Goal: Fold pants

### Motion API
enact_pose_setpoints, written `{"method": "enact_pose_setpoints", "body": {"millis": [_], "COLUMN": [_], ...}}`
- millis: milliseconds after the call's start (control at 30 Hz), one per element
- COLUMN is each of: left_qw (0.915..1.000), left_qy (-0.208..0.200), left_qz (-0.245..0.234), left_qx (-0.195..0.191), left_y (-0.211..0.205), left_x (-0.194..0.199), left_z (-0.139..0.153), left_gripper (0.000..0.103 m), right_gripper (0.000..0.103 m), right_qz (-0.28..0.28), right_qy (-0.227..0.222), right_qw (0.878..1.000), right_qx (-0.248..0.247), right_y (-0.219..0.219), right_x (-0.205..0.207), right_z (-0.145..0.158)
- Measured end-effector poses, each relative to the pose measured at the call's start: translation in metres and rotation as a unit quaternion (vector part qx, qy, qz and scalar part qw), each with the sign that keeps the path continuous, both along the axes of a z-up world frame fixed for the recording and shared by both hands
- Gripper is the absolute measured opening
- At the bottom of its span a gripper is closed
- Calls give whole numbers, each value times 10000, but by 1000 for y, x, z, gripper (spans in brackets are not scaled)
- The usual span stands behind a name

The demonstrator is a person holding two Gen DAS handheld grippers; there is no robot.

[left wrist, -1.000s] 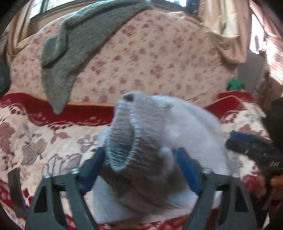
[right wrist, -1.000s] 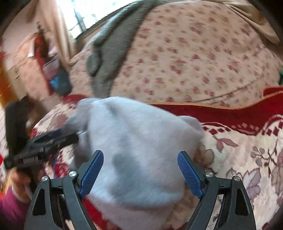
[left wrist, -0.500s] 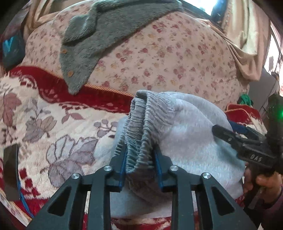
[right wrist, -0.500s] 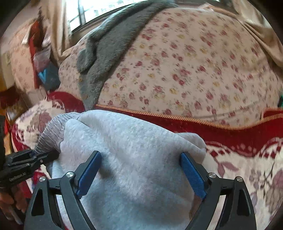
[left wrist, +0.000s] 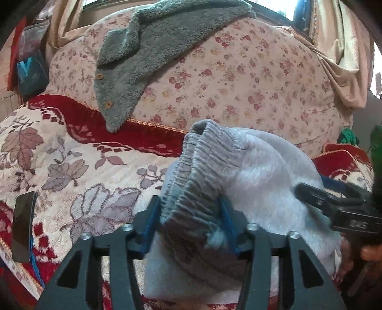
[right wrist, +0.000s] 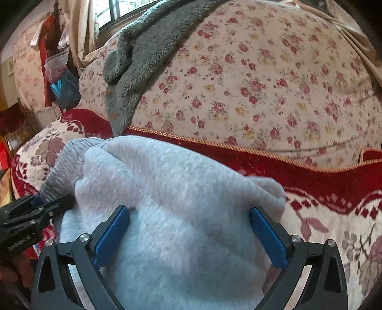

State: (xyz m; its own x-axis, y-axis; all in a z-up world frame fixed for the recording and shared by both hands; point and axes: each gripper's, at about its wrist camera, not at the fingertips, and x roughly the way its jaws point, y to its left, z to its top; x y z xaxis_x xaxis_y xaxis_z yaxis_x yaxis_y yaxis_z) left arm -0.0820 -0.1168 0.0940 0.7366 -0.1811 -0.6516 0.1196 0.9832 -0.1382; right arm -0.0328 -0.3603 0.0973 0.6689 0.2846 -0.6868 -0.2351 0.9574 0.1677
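You are looking at very little lettering here; in the left wrist view the black body of the right tongs (left wrist: 310,198) is carrying small pale characters, showing upside down and reading roughly as "DAS", though they are too small to be sure of; in the right wrist view the left tongs (right wrist: 57,202) are bearing a faint pale marking on their black body, too blurred to read; nothing else is showing any text.

floral sofa back (right wrist: 262,71), beige curtains (left wrist: 343,59), bright window (right wrist: 124,9)
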Motion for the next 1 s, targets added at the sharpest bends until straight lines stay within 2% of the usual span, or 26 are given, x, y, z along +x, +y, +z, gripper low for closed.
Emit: {"method": "enact_pose_setpoints", "body": {"millis": [67,167,267,333,633,1000], "left_qw": [9999,9997,9996,9995,9990,9984], "left_qy": [-17,0,-74,-112,-256,-277], "left_qz": [131,242,260,251,226,211], "left_qx": [6,-11,86,132,299,443], "left_y": [1,2,-2,-5,-19,-26], "left_x": [-2,-4,-10,-13,-22,-25], "left_z": [1,3,9,12,26,32], "left_gripper": [69,78,81,86,88,89], "right_gripper": [103,103,103,103,103,103], "right_qz": [-27,-34,-86,-142,-201,-386], "right_qy": [91,59,29,83,185,331], "right_qw": [9999,9997,9993,9986,9977,9959], "right_qx": [143,220,360,494,625,754], "right_y": [-5,-9,-15,-20,-36,-60], "right_x": [-6,-19,-30,-36,-53,-65], "right_z": [2,7,14,17,24,19]}}
